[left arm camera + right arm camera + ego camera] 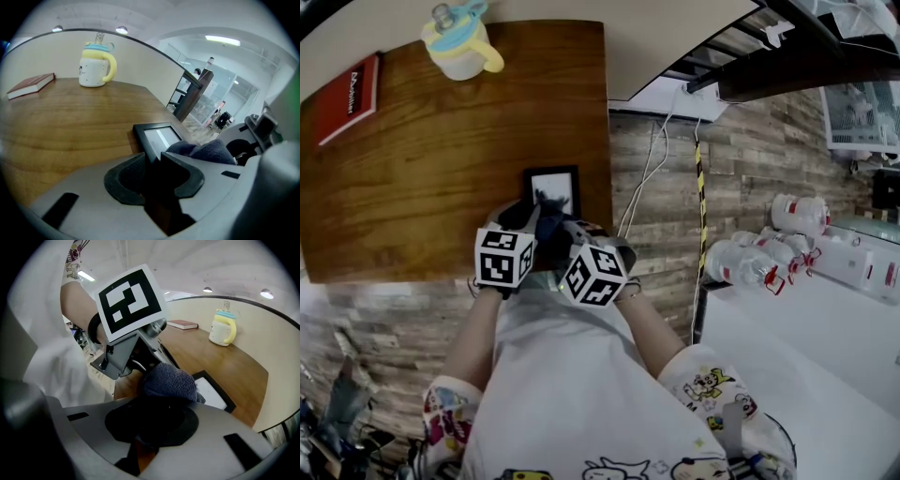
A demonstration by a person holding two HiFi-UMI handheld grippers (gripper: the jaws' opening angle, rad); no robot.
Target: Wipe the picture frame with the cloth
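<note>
A small black picture frame [551, 187] lies flat on the wooden table [422, 178] near its right front corner. My left gripper [152, 161] is shut on the frame's near edge [159, 137], with the black border wedged between the jaws. My right gripper [159, 416] is shut on a bunched dark blue cloth [169, 379], which rests on the near part of the frame [214, 395]. In the head view both grippers [525, 217] [559, 227] meet at the frame's near end, with the cloth [547, 221] between them. The frame's near edge is hidden under the cloth.
A yellow mug with a blue lid [461, 42] stands at the table's far edge and a red book [349, 97] lies far left. The table's right edge [608, 122] runs just beside the frame. Cables [652, 159] hang right of it, and bottles [769, 258] lie further right.
</note>
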